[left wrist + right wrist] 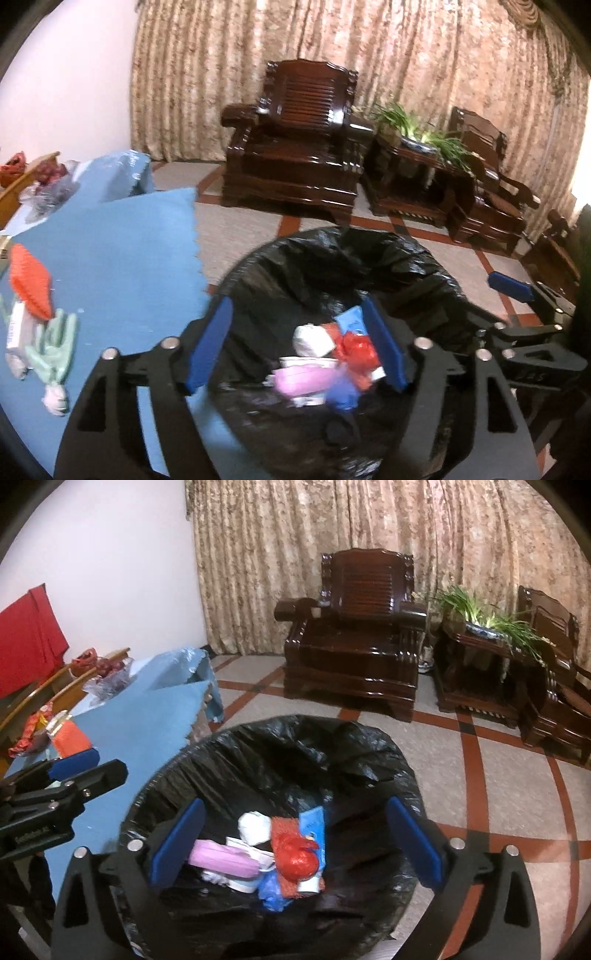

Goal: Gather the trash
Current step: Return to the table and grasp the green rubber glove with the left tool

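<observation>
- Both grippers hang over the bin, left gripper and right gripper spread wide with nothing between their blue pads, evidently just let go.
- Below, the crinkly black bin liner cradles the trash: soft pink wrapper, white wad, red netting.
- More litter waits on the blue-clothed surface.
</observation>
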